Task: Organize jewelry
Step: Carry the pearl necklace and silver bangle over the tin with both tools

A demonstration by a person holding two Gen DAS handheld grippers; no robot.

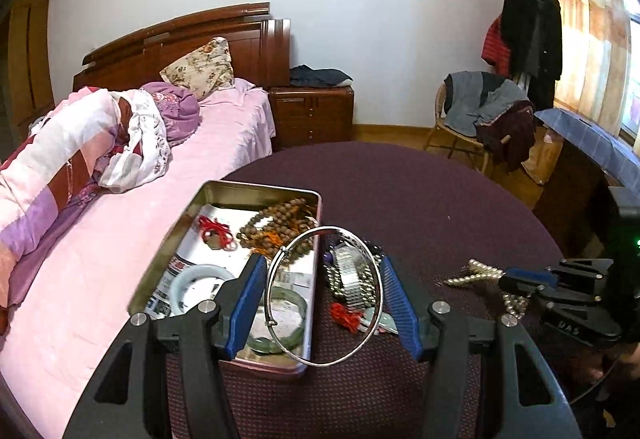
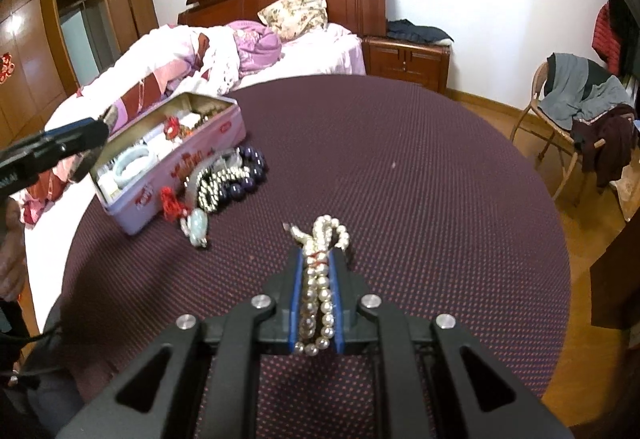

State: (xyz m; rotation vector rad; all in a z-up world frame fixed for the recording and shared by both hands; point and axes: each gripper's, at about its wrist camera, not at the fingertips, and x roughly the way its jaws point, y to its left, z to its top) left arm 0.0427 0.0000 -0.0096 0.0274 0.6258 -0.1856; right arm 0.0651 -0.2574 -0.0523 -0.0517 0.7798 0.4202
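My left gripper point(image 1: 322, 261) is shut on a thin silver bangle point(image 1: 372, 267), which hangs in the air over the right edge of an open pink tin point(image 1: 176, 235). Inside the tin lie brown prayer beads point(image 1: 276, 223), a red cord piece point(image 1: 214, 233), a pale jade bangle point(image 1: 200, 275) and a green jade bangle point(image 1: 288, 303). My right gripper point(image 2: 317, 254) is shut on a pearl necklace point(image 2: 326, 227), whose loops stick out past the fingertips above the table. A pile of dark beads point(image 2: 252, 167), silver chains and a jade pendant point(image 2: 198, 227) lies beside the tin point(image 2: 180, 175).
The round table point(image 2: 400, 179) wears a maroon dotted cloth. A bed point(image 1: 100, 239) with pink bedding touches its left side. A wooden nightstand point(image 1: 312, 111) stands behind, and a chair point(image 2: 560, 127) piled with clothes is at the right. The left gripper point(image 2: 100, 131) shows beside the tin.
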